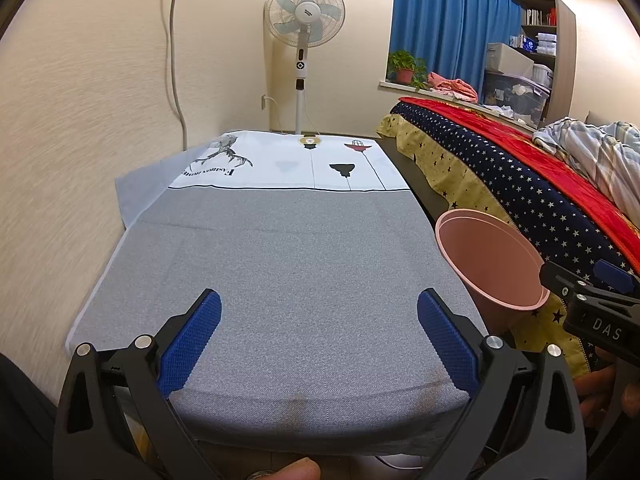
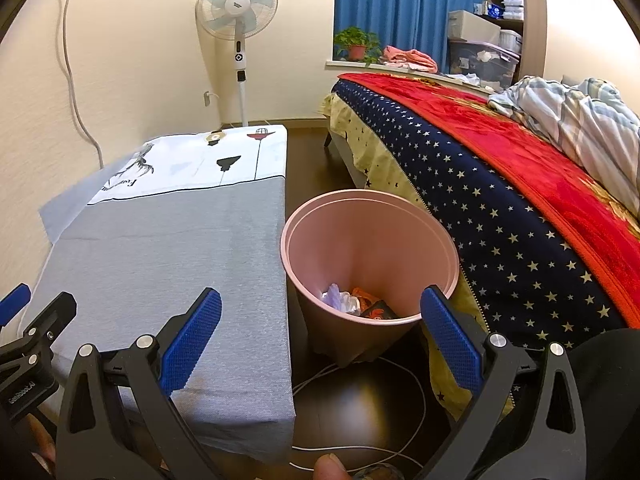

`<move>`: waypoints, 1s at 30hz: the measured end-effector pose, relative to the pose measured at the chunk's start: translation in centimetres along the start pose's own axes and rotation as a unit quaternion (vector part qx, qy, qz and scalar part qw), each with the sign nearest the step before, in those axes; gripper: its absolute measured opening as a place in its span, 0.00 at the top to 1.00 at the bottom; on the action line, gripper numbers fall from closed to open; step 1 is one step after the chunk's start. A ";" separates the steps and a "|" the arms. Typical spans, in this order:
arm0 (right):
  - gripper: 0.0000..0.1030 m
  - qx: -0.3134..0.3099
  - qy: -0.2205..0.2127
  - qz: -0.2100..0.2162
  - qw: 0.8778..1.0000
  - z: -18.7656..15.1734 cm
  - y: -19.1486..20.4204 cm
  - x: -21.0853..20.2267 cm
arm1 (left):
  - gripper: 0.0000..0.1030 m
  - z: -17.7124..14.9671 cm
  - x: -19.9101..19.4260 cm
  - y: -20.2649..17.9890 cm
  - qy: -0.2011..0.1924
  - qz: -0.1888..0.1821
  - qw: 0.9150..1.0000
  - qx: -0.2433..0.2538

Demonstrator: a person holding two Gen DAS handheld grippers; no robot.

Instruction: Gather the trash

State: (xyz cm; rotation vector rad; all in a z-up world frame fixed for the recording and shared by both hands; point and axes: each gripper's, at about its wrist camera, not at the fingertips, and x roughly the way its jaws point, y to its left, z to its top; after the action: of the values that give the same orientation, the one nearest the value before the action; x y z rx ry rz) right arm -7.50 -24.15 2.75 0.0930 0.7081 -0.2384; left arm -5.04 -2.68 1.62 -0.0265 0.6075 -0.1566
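Trash (image 2: 356, 303) lies in the bin (image 2: 370, 236) between the right gripper's (image 2: 320, 340) spread jaws.

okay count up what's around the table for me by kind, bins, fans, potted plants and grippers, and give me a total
Pink bin, with trash inside: 1
Standing fan: 1
Potted plant: 1
Grippers: 2, the left gripper and right gripper, both with jaws wide apart and holding nothing
Total: 5

A pink bin (image 2: 370, 256) stands upright on the floor, between the table and the bed. Crumpled trash (image 2: 358, 303), white, orange and dark, lies at its bottom.
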 end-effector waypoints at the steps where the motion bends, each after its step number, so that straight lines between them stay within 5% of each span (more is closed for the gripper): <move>1: 0.05 0.000 0.000 0.000 1.000 0.0 0.0 0.0 | 0.08 0.0 0.0 0.0 0.000 0.000 1.000 0.000; 30: 0.05 -0.004 0.001 0.003 1.000 0.3 0.5 0.2 | 0.08 0.0 0.0 0.0 0.000 0.000 1.000 0.000</move>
State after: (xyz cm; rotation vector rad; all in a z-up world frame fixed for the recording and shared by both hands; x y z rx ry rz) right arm -7.08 -23.71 2.84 0.0871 0.7100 -0.2289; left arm -5.05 -2.67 1.63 -0.0273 0.6080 -0.1569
